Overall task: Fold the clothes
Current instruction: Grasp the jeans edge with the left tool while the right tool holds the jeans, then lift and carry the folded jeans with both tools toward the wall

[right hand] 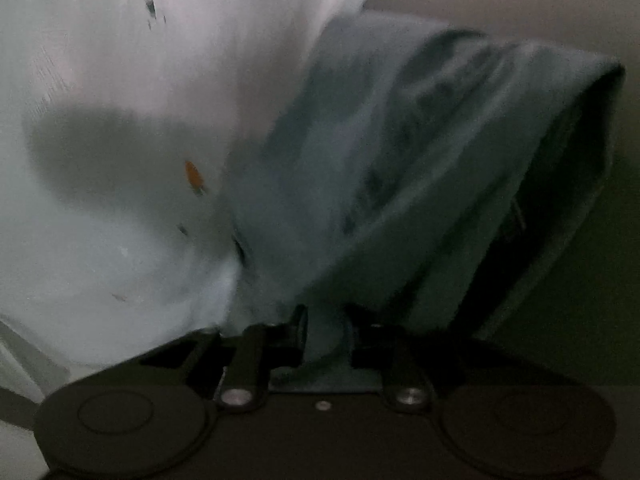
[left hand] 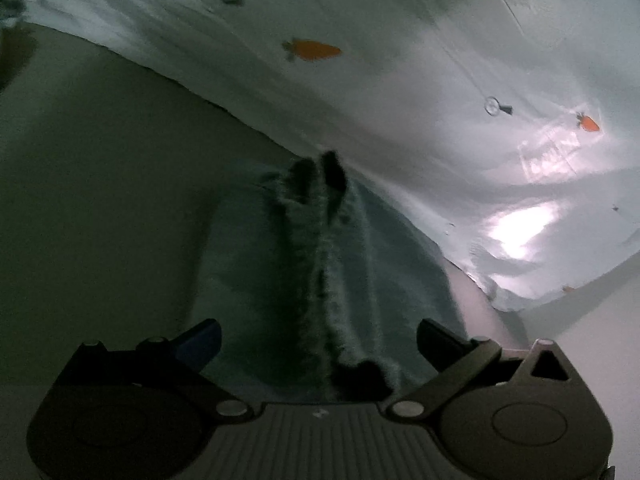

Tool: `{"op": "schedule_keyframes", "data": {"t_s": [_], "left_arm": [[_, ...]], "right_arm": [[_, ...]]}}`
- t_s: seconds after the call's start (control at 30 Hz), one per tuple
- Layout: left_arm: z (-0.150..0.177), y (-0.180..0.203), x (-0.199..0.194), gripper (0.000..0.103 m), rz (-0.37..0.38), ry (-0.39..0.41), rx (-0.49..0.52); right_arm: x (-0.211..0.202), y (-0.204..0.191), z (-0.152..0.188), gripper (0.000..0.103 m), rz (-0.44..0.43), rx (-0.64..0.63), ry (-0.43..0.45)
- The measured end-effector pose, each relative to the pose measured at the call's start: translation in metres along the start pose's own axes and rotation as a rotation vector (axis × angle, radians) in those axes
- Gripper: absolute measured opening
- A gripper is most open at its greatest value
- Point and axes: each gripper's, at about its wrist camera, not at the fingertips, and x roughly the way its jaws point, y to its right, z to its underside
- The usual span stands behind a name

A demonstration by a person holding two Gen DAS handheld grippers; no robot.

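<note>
A teal garment (left hand: 380,260) with a fuzzy dark seam runs forward between the fingers of my left gripper (left hand: 320,336). The two finger bases that show stand wide apart and do not press on it; the fingertips are hidden under the cloth. In the right wrist view the same teal garment (right hand: 420,140) rises in a thick folded bunch to the upper right. A strip of it passes between the narrow jaws of my right gripper (right hand: 325,332), which is shut on it.
A pale cloth printed with orange carrots (left hand: 400,80) spreads behind the garment and fills the left of the right wrist view (right hand: 120,220). A dull grey-green surface (left hand: 100,180) lies left of its edge. The light is dim and both views are blurred.
</note>
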Motion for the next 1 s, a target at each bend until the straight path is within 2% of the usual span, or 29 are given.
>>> {"op": "schedule_keyframes", "data": {"t_s": [0.03, 0.1, 0.13, 0.17, 0.2, 0.23, 0.27, 0.3, 0.4, 0.47, 0.53, 0.6, 0.63, 0.7, 0.77, 0.8, 0.83, 0.87, 0.9, 0.93, 1.0], "left_arm": [[-0.003, 0.003, 0.009, 0.101, 0.008, -0.013, 0.001], [-0.006, 0.007, 0.026, 0.092, -0.008, -0.043, -0.003], [-0.006, 0.009, 0.036, 0.076, -0.024, -0.06, -0.006], [-0.006, 0.011, 0.044, 0.053, -0.052, -0.083, -0.008], [-0.006, 0.013, 0.052, 0.042, -0.082, -0.106, -0.01], [-0.005, 0.017, 0.053, 0.024, -0.091, -0.109, -0.006], [-0.003, 0.021, 0.054, 0.022, -0.099, -0.112, -0.002], [-0.002, 0.029, 0.046, 0.015, -0.104, -0.076, 0.019], [0.003, 0.056, 0.011, 0.015, -0.114, 0.034, 0.107], [0.009, 0.066, -0.013, 0.015, -0.14, 0.068, 0.149], [0.016, 0.057, -0.018, 0.015, -0.181, 0.069, 0.169], [0.02, 0.025, 0.005, 0.018, -0.206, -0.006, 0.107], [0.02, 0.01, 0.019, 0.027, -0.216, -0.051, 0.062], [0.022, -0.005, 0.025, 0.031, -0.176, -0.047, 0.021], [0.017, -0.001, 0.022, 0.041, -0.184, -0.058, 0.051], [0.015, 0.003, 0.02, 0.049, -0.224, -0.048, 0.086], [0.012, 0.007, 0.018, 0.069, -0.265, -0.036, 0.122], [0.01, 0.01, 0.015, 0.077, -0.328, -0.015, 0.158], [0.007, 0.011, 0.01, 0.078, -0.337, -0.002, 0.182], [0.004, 0.012, 0.006, 0.079, -0.342, 0.011, 0.205], [-0.001, 0.01, 0.004, 0.085, -0.306, 0.006, 0.21]], "right_arm": [[-0.004, 0.005, -0.004, 0.024, -0.041, 0.051, 0.018], [-0.013, 0.017, -0.011, 0.026, -0.095, 0.139, 0.056], [-0.017, 0.02, -0.013, 0.026, -0.103, 0.162, 0.076], [-0.022, 0.024, -0.016, 0.026, -0.112, 0.185, 0.095], [-0.026, 0.028, -0.018, 0.026, -0.12, 0.207, 0.114], [-0.032, 0.034, -0.019, 0.026, -0.122, 0.225, 0.13], [-0.037, 0.039, -0.02, 0.026, -0.124, 0.242, 0.146], [-0.041, 0.042, -0.021, 0.026, -0.123, 0.253, 0.164], [-0.054, 0.049, -0.025, 0.026, -0.111, 0.269, 0.212], [-0.056, 0.053, -0.025, 0.026, -0.096, 0.275, 0.249], [-0.073, 0.064, -0.027, 0.026, -0.07, 0.268, 0.281], [-0.079, 0.065, -0.029, 0.026, -0.039, 0.234, 0.299], [-0.08, 0.065, -0.03, 0.026, -0.023, 0.216, 0.305], [-0.08, 0.062, -0.034, 0.031, 0.01, 0.177, 0.301], [-0.081, 0.056, -0.039, 0.037, 0.047, 0.118, 0.293], [-0.08, 0.047, -0.042, 0.044, 0.078, 0.067, 0.289], [-0.08, 0.037, -0.045, 0.053, 0.124, -0.003, 0.285], [-0.078, 0.028, -0.047, 0.059, 0.184, -0.084, 0.275], [-0.074, 0.02, -0.049, 0.068, 0.246, -0.171, 0.252], [-0.066, 0.01, -0.051, 0.07, 0.311, -0.276, 0.212], [-0.047, -0.008, -0.054, 0.071, 0.409, -0.454, 0.15]]}}
